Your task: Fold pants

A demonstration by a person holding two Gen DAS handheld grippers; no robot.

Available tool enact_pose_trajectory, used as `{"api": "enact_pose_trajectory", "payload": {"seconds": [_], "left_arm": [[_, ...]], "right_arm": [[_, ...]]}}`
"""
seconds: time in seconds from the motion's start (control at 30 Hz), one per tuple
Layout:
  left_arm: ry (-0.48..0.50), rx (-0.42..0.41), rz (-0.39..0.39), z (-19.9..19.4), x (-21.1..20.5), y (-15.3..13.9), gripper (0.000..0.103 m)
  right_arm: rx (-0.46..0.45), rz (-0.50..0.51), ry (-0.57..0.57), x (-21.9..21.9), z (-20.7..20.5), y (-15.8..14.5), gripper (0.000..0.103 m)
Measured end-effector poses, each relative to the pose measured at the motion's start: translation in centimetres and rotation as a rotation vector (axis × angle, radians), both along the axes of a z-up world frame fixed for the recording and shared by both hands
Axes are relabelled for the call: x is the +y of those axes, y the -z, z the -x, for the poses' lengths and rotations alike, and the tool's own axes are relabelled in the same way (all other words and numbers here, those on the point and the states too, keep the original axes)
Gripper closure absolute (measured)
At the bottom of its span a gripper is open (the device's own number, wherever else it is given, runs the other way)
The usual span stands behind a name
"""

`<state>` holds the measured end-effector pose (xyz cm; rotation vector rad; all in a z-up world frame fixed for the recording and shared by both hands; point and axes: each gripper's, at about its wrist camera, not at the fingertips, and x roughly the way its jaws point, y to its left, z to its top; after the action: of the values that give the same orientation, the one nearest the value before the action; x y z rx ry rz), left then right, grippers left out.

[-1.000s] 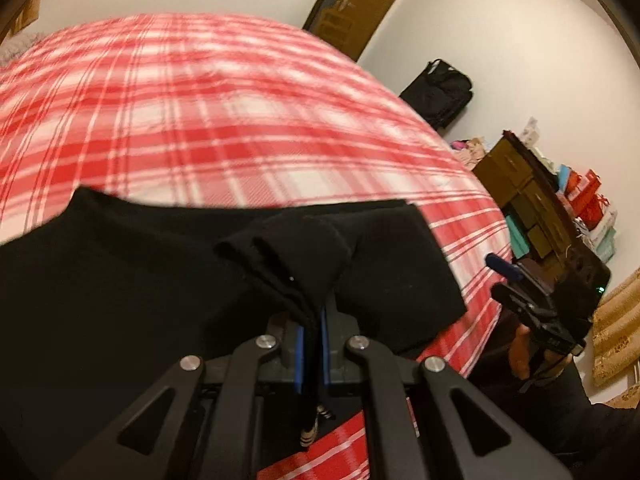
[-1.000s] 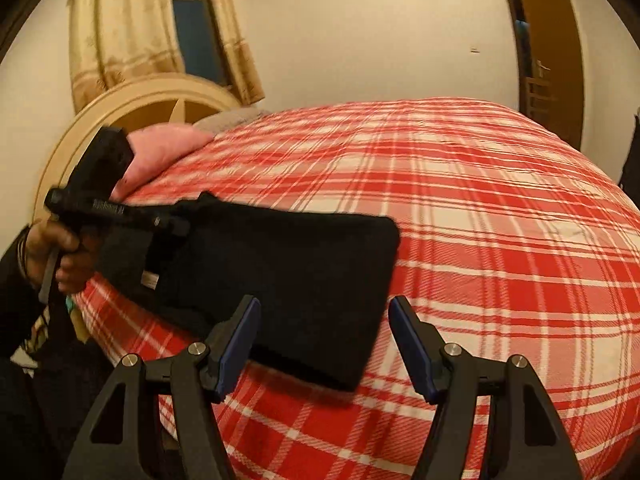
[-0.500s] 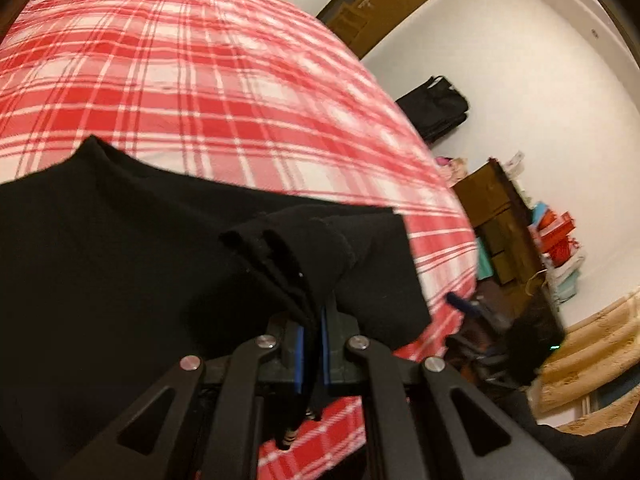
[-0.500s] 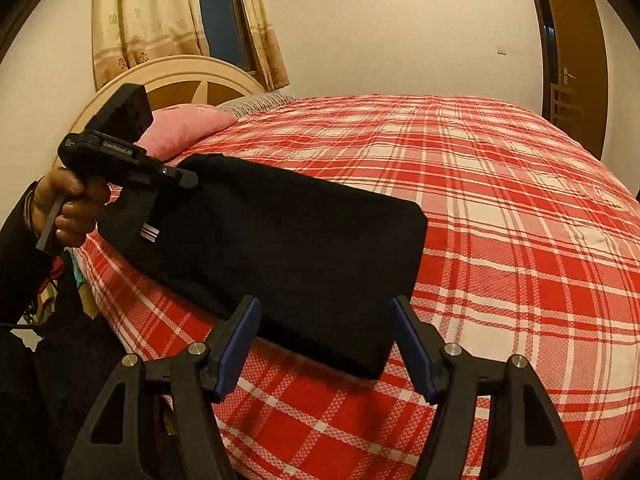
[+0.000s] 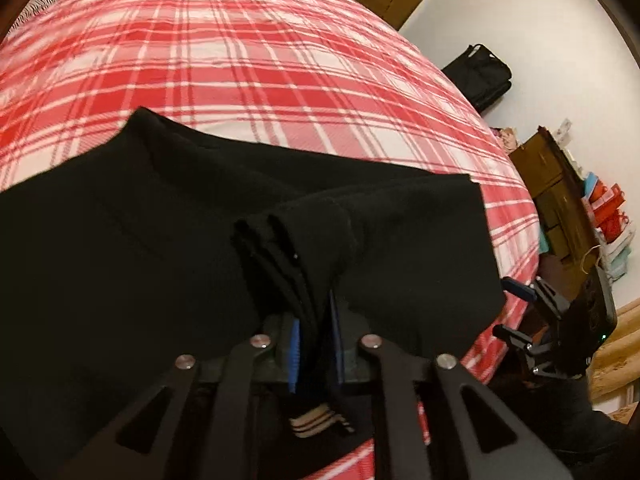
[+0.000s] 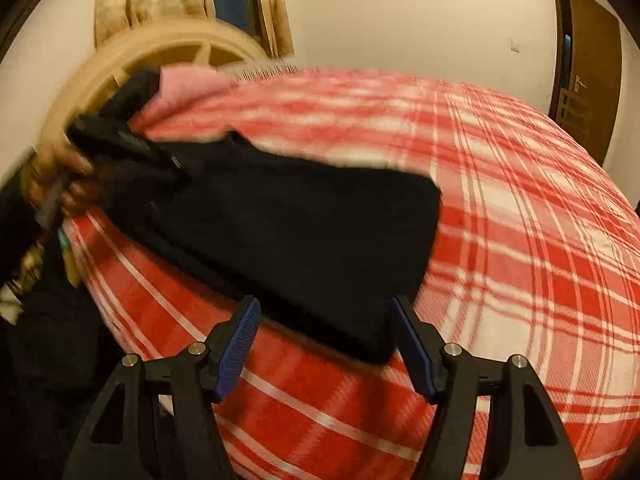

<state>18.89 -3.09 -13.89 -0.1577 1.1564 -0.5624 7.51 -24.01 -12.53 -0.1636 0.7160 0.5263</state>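
Item under inspection: we found black pants (image 5: 132, 248), already folded into a long band, lying along the near edge of the bed (image 5: 248, 64), with one end carried at the near corner.

Left gripper (image 5: 314, 344): we recorded its jaws closed almost fully, pinching a bunched, several-layered end of the cloth between the blue pads; a striped tag hung below them.

Right gripper (image 6: 324, 344): we noted its jaws spread wide and holding nothing, poised just off the free end of the folded band, not touching it.

Handling, in our judgement: the cloth was soft, light and limp. It would sag wherever unsupported and its layers could slide apart. It was not fragile and not slippery against the ribbed pads.

Where to take hold, in our judgement: at the free end's near corner, through all layers at once and close to the edge, so the end would travel flat to meet the pinched end.

Risk, as we judged it: a shallow bite would take only the top layer and open the fold.

Change against the earlier frames: we found the left grip unchanged on the same bunch. The right gripper had come in closer to the free end, its opening unaltered. The right view was blurred, so we took that hand to be moving.

Task standing: we judged the final fold not yet made.
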Motion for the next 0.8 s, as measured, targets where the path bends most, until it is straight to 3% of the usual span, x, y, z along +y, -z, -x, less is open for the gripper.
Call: {"api": "enact_pose_trajectory", "payload": {"seconds": [0.13,0.27,0.3,0.33,0.4,0.47,0.53,0.7,0.8], "left_arm": [[-0.039,-0.024,0.017,-0.3,1.8,-0.3,0.079],[-0.049,-0.032,0.035,-0.2,2.5,-0.5,0.077],[-0.053,-0.037,0.040,-0.1,2.6,-0.6,0.076],[-0.063,-0.054,0.048,0.2,3.0,-1.0,0.071],[-0.085,-0.083,0.053,0.5,3.7,-1.7,0.059],[-0.118,-0.140,0.016,1.3,5.0,-2.7,0.038],[-0.170,-0.209,-0.032,2.3,7.3,-3.6,0.027],[-0.328,-0.295,-0.173,3.8,13.6,-4.4,0.023],[-0.441,-0.333,-0.274,4.5,18.2,-4.3,0.023]], "right_arm": [[-0.029,-0.044,-0.084,3.0,-0.2,-1.5,0.035],[0.110,0.077,-0.134,6.1,-1.9,2.3,0.035],[0.088,0.115,-0.140,6.4,-1.6,3.0,0.035],[0.044,0.153,-0.157,6.8,-0.8,2.9,0.035],[0.056,0.169,-0.178,7.3,-0.4,2.2,0.035],[0.046,0.079,-0.208,7.7,-0.2,0.8,0.035],[0.036,0.034,-0.220,8.7,-0.5,-0.1,0.035],[0.029,0.045,-0.252,13.7,-2.5,0.0,0.035],[0.070,0.042,-0.294,16.2,-3.5,1.3,0.035]]}}
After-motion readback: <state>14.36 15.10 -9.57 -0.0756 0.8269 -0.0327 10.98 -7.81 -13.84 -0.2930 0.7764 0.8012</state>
